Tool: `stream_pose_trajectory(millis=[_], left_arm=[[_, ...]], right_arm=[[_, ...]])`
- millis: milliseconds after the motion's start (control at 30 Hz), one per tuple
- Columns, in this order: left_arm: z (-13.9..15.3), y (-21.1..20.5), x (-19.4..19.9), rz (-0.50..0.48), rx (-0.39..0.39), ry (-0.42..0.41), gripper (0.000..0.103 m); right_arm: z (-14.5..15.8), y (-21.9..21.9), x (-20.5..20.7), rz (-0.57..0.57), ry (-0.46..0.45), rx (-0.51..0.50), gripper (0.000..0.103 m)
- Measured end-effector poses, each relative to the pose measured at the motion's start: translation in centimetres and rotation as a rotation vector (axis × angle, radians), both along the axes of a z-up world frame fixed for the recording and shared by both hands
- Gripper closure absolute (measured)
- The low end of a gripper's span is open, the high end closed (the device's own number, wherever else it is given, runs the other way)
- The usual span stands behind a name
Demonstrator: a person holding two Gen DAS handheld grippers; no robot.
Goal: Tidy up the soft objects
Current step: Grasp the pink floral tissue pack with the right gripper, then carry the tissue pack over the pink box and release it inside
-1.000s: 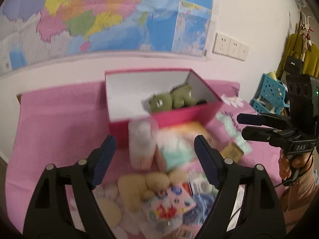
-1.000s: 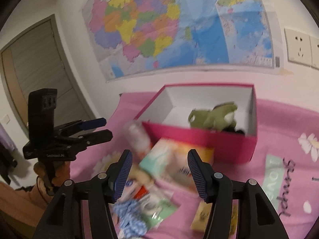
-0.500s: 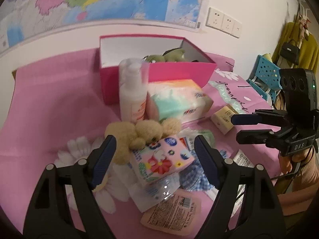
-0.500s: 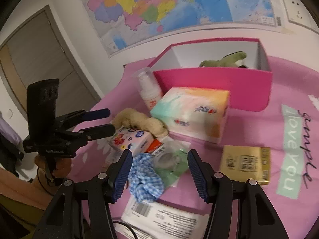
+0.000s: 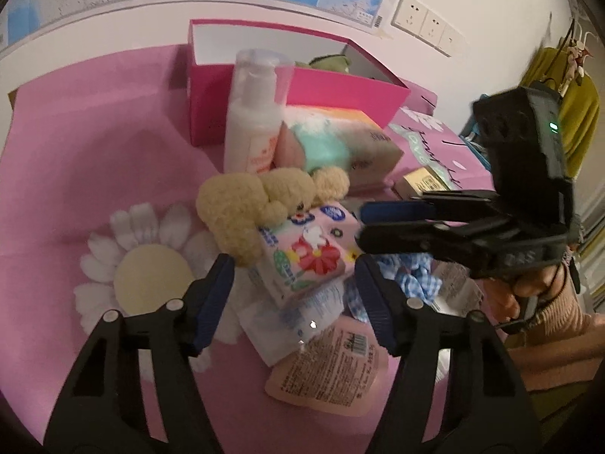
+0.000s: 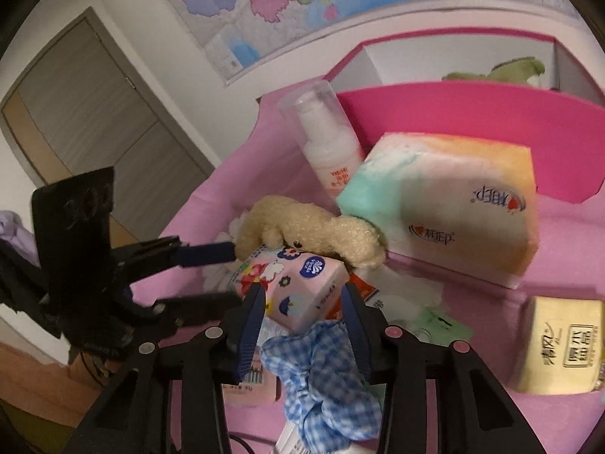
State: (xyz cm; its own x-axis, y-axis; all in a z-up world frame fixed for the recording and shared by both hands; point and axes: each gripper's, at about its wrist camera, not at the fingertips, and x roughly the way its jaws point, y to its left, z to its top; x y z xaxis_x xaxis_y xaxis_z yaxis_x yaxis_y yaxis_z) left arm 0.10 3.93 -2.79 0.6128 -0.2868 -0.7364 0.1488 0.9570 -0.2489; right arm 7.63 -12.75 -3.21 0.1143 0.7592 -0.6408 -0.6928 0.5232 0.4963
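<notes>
Both tools have dropped toward the pile since a second ago; the pink box, then mid-frame, now sits at the top of both views. Left tool (image 5: 293,287) hangs over the near side of the pile, jaws closing, its pads apart with the flowered tissue pack (image 5: 308,255) between them and not yet pressed. Right tool (image 6: 302,323) comes in from the other side, jaws also closing; the same tissue pack (image 6: 298,287) and a blue checked scrunchie (image 6: 325,374) lie between its pads, and I cannot tell whether the pads touch either one. In the left view the right tool (image 5: 363,227) reaches in from the right, its tips just beside the pack. Cream plush toy (image 5: 249,204) lies draped over the far edge of the tissue pack, touching it. Behind the toy stand a white pump bottle (image 5: 255,121), upright, and a large pastel tissue block (image 6: 450,204), both just in front of the pink box (image 6: 472,128). Green plush toy (image 6: 503,70) is inside the box. Gold packet (image 6: 559,344) lies apart at the right. Pink sachet (image 5: 332,374) lies flat nearest the left camera. Everything rests on a pink cloth (image 5: 75,166) with a daisy print, covering the worktop.
</notes>
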Motion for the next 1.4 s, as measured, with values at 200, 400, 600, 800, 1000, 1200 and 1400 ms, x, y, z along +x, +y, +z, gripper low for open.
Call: stream_pose_trajectory(millis=[200,400,600,800,1000,1200,1400], left_arm=[[-1.0,-0.3,0.1,-0.036,-0.036,0.056,0.049],[-0.6,-1.1,-0.2,-0.056,-0.032,0.048,0.052],[1.1,-2.0,-0.8,-0.081,-0.014,-0.003,0.052],[3.9,-3.0,-0.5,-0.106,0.013,-0.08,0.051],[6.9,-3.6,1.0,-0.131,0.033,-0.158,0.051],[9.5,-4.2,3.4,-0.131,0.066,-0.211,0.051],[11.3,-3.9,6.1,-0.121,0.101,-0.247,0.051]], right_arm=[[-0.8,0.5,0.1,0.018,0.038,0.007,0.068],[-0.1,-0.2,-0.7,0.004,0.012,0.013,0.07],[2.3,-1.2,-1.8,-0.013,-0.059,0.033,0.07],[4.9,-2.5,-2.0,-0.048,-0.129,0.068,0.07],[7.4,-3.8,-1.2,-0.091,-0.189,0.09,0.07],[9.8,-4.3,0.5,-0.127,-0.237,0.119,0.07],[11.2,-3.9,3.5,-0.15,-0.254,0.141,0.07]])
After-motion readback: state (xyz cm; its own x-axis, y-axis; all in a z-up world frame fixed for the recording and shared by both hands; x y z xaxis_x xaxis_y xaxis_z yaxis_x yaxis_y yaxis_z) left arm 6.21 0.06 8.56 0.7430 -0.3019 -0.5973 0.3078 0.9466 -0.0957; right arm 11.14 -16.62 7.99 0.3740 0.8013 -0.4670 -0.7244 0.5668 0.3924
